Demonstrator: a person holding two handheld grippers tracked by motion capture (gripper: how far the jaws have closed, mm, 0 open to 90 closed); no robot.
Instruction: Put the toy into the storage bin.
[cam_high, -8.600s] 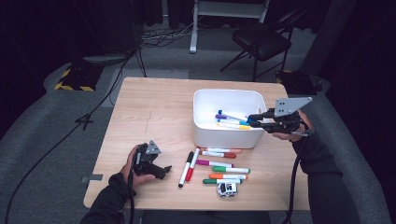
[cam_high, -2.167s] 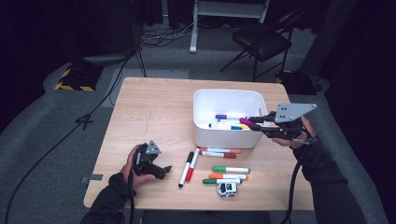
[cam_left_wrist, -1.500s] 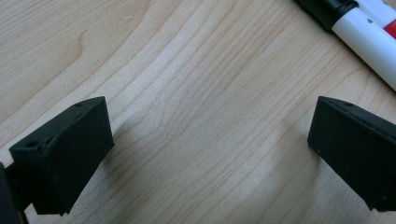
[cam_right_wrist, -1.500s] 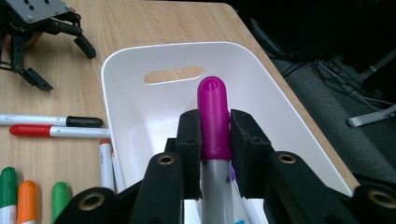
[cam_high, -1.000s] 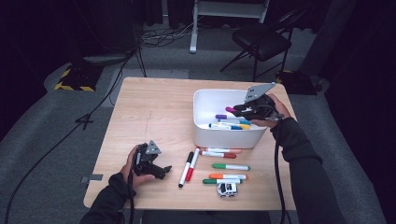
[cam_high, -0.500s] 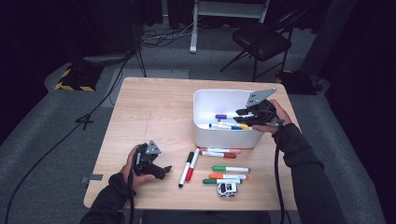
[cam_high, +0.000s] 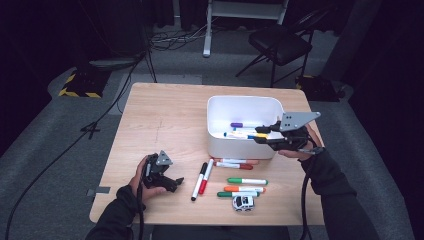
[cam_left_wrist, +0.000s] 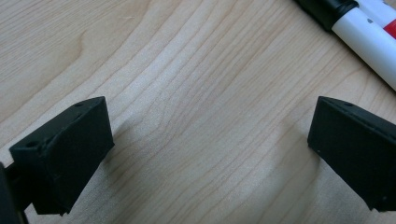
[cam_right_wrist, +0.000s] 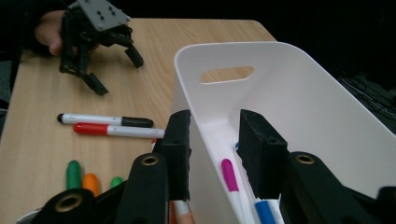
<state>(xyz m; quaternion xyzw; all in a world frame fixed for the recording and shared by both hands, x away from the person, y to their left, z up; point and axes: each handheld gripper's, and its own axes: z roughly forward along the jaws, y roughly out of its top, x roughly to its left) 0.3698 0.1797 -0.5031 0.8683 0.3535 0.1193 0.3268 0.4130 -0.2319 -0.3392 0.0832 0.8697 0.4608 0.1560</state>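
Observation:
A white bin (cam_high: 220, 145) stands at the table's right middle with several markers in it, a purple-capped one (cam_high: 242, 125) among them. My right gripper (cam_high: 257, 135) hangs over the bin's near right rim. Its jaws have just been opening and hold nothing. In the right gripper view the jaws (cam_right_wrist: 215, 119) straddle the bin wall (cam_right_wrist: 196, 93) from above, with a pink-capped marker (cam_right_wrist: 229, 175) lying inside below. My left gripper (cam_high: 170, 182) rests on the table at the front left, open. Bare wood lies between its jaws (cam_left_wrist: 205, 154).
Loose markers lie in front of the bin: a black one (cam_high: 198, 181), a red one (cam_high: 206, 176), a green one (cam_high: 247, 181) and an orange one (cam_high: 245, 189). A small toy car (cam_high: 243, 202) sits near the front edge. A chair (cam_high: 280, 42) stands behind the table.
My right gripper has drawn back from over the bin's far right toward the near right rim, and its jaws have parted. The marker it carried earlier is gone from them. The left gripper has not moved.

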